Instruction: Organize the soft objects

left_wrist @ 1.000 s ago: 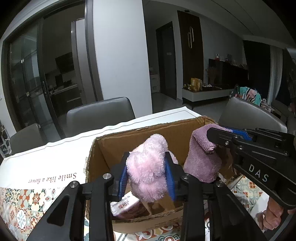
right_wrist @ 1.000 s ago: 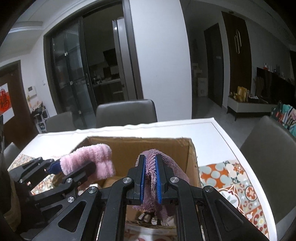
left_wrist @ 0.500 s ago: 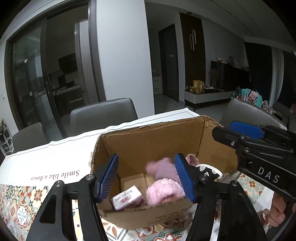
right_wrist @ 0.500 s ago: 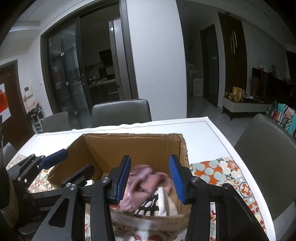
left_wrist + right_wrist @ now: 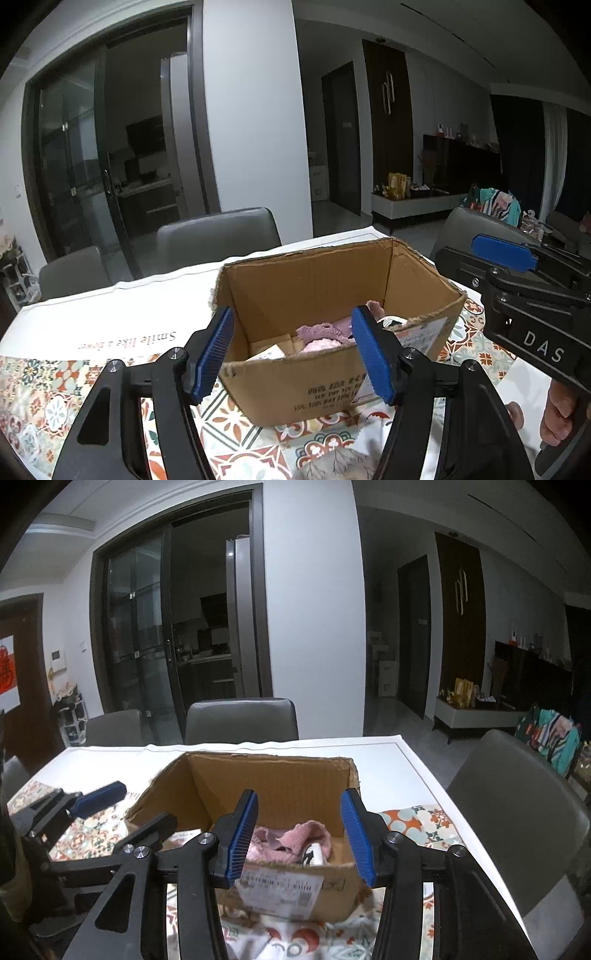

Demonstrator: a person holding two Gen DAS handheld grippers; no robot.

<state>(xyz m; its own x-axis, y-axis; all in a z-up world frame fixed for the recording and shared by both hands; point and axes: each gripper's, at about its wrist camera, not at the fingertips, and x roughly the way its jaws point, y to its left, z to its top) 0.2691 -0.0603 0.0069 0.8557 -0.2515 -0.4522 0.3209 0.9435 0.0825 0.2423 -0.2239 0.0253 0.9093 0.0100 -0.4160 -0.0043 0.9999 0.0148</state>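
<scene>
An open cardboard box [image 5: 332, 273] stands on the table and also shows in the right wrist view [image 5: 269, 779]. Pink and mauve soft cloths [image 5: 325, 334] lie inside it, seen too in the right wrist view [image 5: 291, 838], beside a black-and-white patterned item [image 5: 314, 854]. My left gripper [image 5: 295, 354] is open and empty, just in front of the box's near wall. My right gripper [image 5: 299, 836] is open and empty, in front of the box's other side; it shows in the left wrist view [image 5: 502, 251] at the right.
The table carries a white cloth with lettering [image 5: 125, 341] and a patterned tile-print mat [image 5: 40, 398]. Grey chairs [image 5: 240, 720] stand behind the table, another at the right [image 5: 517, 805]. A small printed packet [image 5: 266, 354] lies in the box.
Both grippers opened and let the pink and mauve soft cloths fall into the box. Both then drew back from the box, so it looks smaller and farther.
</scene>
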